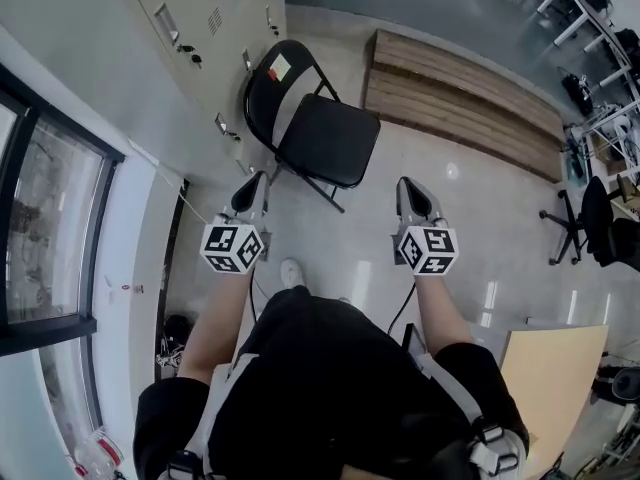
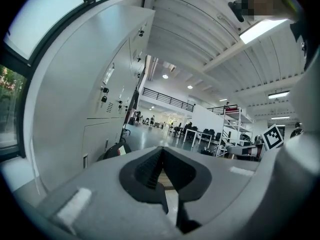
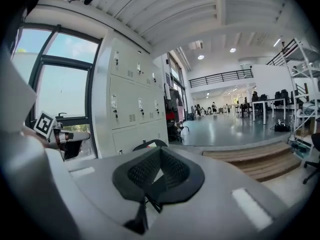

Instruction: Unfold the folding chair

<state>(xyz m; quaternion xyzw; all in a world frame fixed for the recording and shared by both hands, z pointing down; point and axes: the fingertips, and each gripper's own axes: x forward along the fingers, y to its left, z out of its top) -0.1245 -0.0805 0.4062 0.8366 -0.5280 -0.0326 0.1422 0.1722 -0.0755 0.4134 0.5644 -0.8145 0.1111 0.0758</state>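
A black folding chair (image 1: 312, 128) stands unfolded on the pale floor beside the lockers, its seat flat and its backrest toward the lockers. Its backrest top (image 2: 116, 149) peeks over the left gripper's body, and the backrest (image 3: 149, 145) shows again in the right gripper view. My left gripper (image 1: 252, 184) is shut and empty, held just short of the chair's near left side. My right gripper (image 1: 412, 190) is shut and empty too, to the right of the seat. Neither touches the chair.
A row of grey lockers (image 1: 190, 38) runs along the left, with a window (image 1: 45, 228) nearer me. Wooden steps (image 1: 460, 98) lie beyond the chair. An office chair (image 1: 585, 223) and a wooden tabletop (image 1: 555, 378) sit at the right. The person's shoe (image 1: 291, 272) is below the chair.
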